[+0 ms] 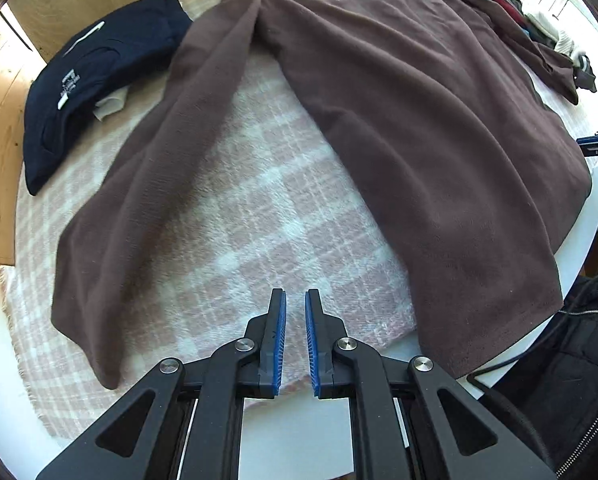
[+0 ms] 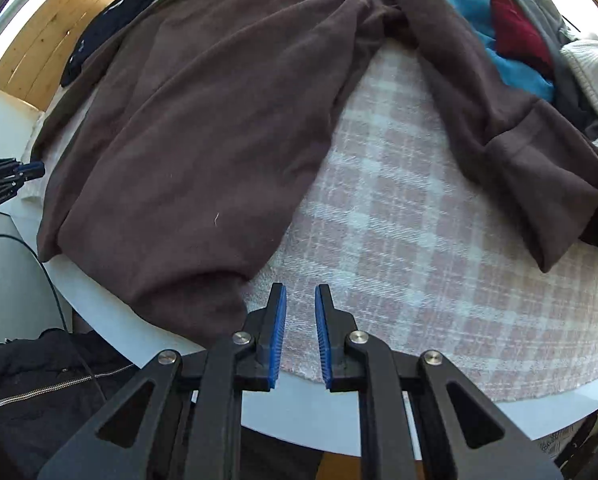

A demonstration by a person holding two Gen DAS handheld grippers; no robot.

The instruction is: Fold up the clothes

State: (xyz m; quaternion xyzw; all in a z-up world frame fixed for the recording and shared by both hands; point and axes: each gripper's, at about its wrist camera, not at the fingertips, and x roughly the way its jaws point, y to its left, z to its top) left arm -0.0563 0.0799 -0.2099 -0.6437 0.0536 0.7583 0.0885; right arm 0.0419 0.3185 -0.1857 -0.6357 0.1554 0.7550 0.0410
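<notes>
A brown long-sleeved top (image 1: pixel 419 112) lies spread flat on a pink-and-white checked blanket (image 1: pixel 239 208); it also shows in the right wrist view (image 2: pixel 187 120). Its left sleeve (image 1: pixel 151 184) runs down toward the near edge. Its right sleeve (image 2: pixel 511 128) lies bent over the blanket. My left gripper (image 1: pixel 295 300) hovers above the blanket between sleeve and body, jaws slightly apart and empty. My right gripper (image 2: pixel 300 296) hovers by the top's bottom hem corner, jaws slightly apart and empty.
A folded navy garment (image 1: pixel 95 84) lies at the far left. A pile of blue, red, grey and cream clothes (image 2: pixel 519 36) sits at the far right. A black zipped jacket (image 2: pixel 39 380) hangs below the white table edge (image 2: pixel 107 312). A wooden wall stands behind.
</notes>
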